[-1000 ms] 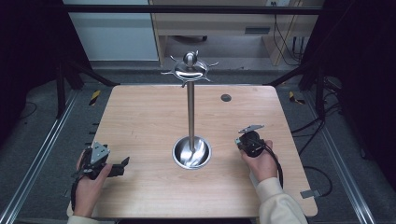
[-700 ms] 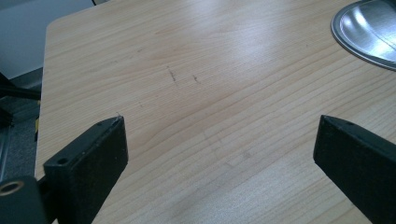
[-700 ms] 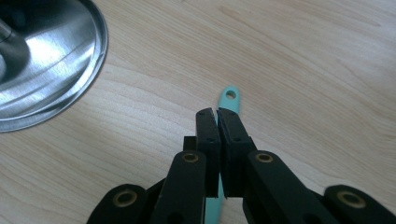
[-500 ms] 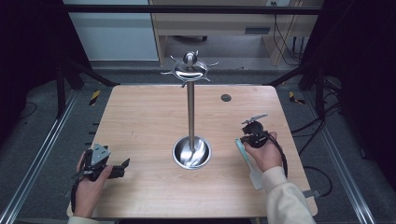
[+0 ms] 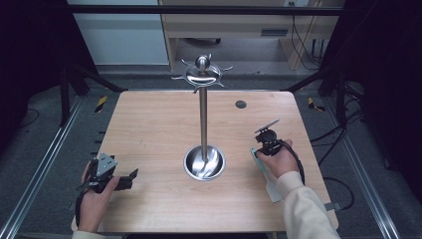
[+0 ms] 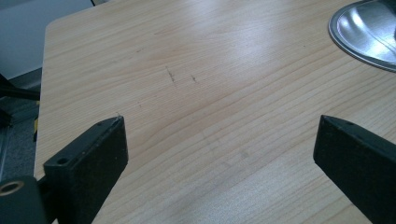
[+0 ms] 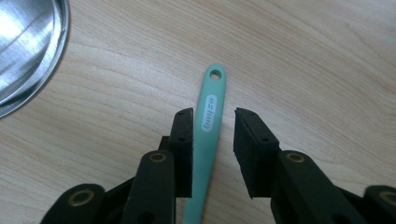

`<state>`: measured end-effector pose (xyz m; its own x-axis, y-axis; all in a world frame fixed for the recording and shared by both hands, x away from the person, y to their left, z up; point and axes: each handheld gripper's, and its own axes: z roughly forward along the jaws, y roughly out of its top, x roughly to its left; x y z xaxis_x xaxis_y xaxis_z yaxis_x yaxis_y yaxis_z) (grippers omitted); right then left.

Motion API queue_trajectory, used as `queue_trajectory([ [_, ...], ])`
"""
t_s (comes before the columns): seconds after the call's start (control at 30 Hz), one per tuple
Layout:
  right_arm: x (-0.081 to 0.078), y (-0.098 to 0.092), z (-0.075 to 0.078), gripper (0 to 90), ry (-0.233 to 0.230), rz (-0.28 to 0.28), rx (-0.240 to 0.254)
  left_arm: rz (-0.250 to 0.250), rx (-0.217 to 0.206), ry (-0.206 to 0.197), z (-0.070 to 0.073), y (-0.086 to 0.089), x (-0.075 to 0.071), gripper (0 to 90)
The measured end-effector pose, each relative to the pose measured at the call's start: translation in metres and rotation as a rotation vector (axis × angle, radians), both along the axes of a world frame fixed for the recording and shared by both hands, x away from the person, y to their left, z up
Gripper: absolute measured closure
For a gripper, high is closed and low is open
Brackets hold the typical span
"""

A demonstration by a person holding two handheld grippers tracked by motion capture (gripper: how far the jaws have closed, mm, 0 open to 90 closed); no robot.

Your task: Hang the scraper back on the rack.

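Right gripper view: a mint-green utensil handle [image 7: 209, 123] lies flat on the wooden table [image 7: 303, 56], running between the two black jaws of the right gripper [image 7: 213, 144]. The jaws have just been opening; they stand a little apart, with a visible gap on the right side of the handle and the left jaw close beside it or just touching. Nothing is clamped. In the high view the same utensil [image 5: 264, 172] lies near the table's right edge, partly under the person's right hand [image 5: 278, 159], its pale blade end pointing toward the person.

Handling judgement: the utensil looks like moulded plastic or silicone, light, smooth and somewhat slippery, and the blade end may flex. The handle is slim and rounded, with a hanging hole at its tip and a white oval label. The best hold appears to be across the handle's mid-length, below the hole, which leaves the hole free.

The steel stand [image 5: 203, 117] has a polished dish base, a thin upright post and a ring of hooks on top; it is hard and reflective.

The left gripper [image 5: 127, 178] rests on the table at the near left, jaws wide apart and empty.
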<state>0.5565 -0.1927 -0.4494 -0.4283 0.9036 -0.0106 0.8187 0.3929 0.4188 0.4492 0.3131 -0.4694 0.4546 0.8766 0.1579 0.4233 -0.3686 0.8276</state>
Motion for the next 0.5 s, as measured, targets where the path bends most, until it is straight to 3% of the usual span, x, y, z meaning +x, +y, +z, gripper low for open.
queue_trajectory([
  [0.5, 0.013, 0.007, -0.013, 65.1, 0.085, -0.037, 0.009, -0.005, 0.001, 0.004, 0.0, 0.0, 0.001, 2.8],
])
